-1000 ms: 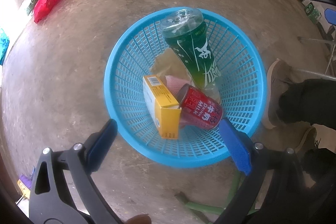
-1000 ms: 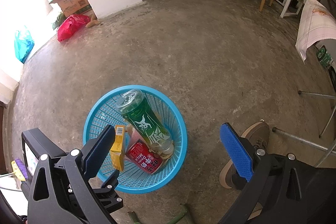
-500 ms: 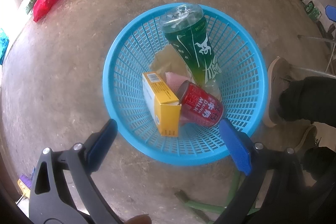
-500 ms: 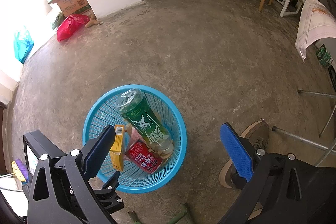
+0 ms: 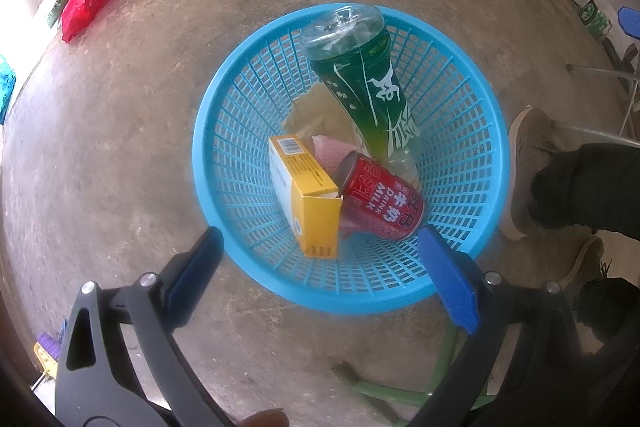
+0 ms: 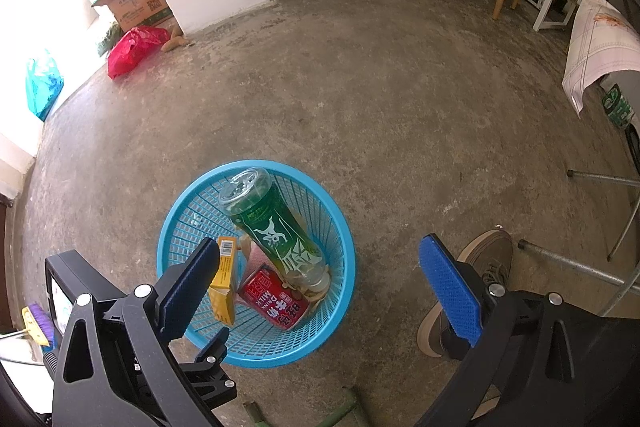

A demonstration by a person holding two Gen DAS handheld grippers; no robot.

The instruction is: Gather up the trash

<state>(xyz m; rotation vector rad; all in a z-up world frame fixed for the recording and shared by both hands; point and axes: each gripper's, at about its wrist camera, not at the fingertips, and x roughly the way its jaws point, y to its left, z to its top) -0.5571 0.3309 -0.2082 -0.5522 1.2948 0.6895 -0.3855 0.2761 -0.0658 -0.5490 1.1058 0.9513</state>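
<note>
Jaws of both my left gripper (image 5: 320, 267) and right gripper (image 6: 328, 275) hang apart, empty. Since 1 second ago my left has drifted slightly; the round blue plastic mesh basket (image 5: 224, 99) on the concrete floor (image 6: 360, 87) keeps its green bottle (image 5: 368, 91), red can (image 5: 380, 203) and yellow carton (image 5: 308, 203), so collecting looks done.

We can read "DRINK MILK" in white letters on the red can (image 5: 378, 203) lying in the blue basket (image 5: 476, 131); it has big white Chinese signs too. The green bottle (image 5: 362, 79) has white brush signs, and we cannot read its small print. The yellow box (image 5: 306, 201) shows a barcode. The cardboard box (image 6: 134, 1) by the wall has a square code and print too small to read.
</note>
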